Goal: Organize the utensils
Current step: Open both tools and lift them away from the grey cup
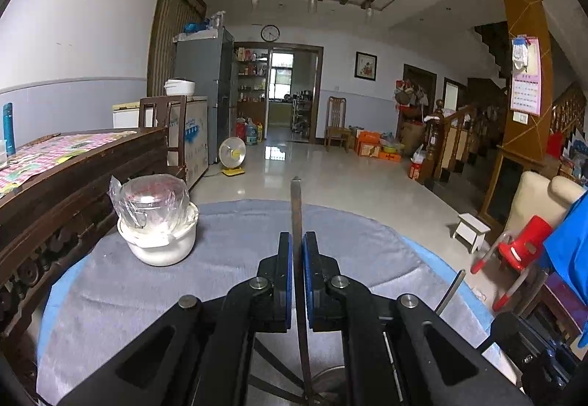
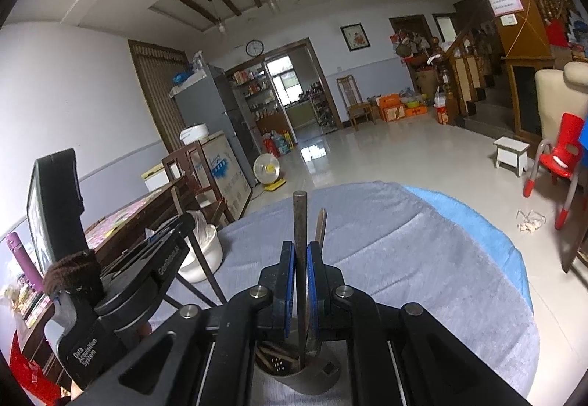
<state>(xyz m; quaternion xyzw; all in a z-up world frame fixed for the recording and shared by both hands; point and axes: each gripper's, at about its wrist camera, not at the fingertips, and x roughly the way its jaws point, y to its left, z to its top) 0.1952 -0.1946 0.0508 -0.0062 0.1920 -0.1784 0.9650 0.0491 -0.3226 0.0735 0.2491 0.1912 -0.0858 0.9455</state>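
In the left wrist view my left gripper [image 1: 297, 240] is shut on a thin dark metal utensil [image 1: 296, 200] that stands upright. Its lower end runs down into a metal holder [image 1: 330, 382] under the tool. In the right wrist view my right gripper [image 2: 301, 248] is shut on a second dark metal utensil [image 2: 300, 218], which drops into the perforated metal holder [image 2: 290, 367]. Another slim utensil [image 2: 322, 227] stands just behind it, right of the pads. The left gripper [image 2: 183, 222] shows at the left of that view, close beside the right one.
A round table with a grey cloth [image 1: 228, 259] over blue carries a white pot [image 1: 161, 240] with a plastic-wrapped lid, at the left. A dark wooden table [image 1: 81, 163] stands beyond it. A red plastic chair [image 1: 522, 251] and white stool [image 1: 472, 229] stand on the floor at right.
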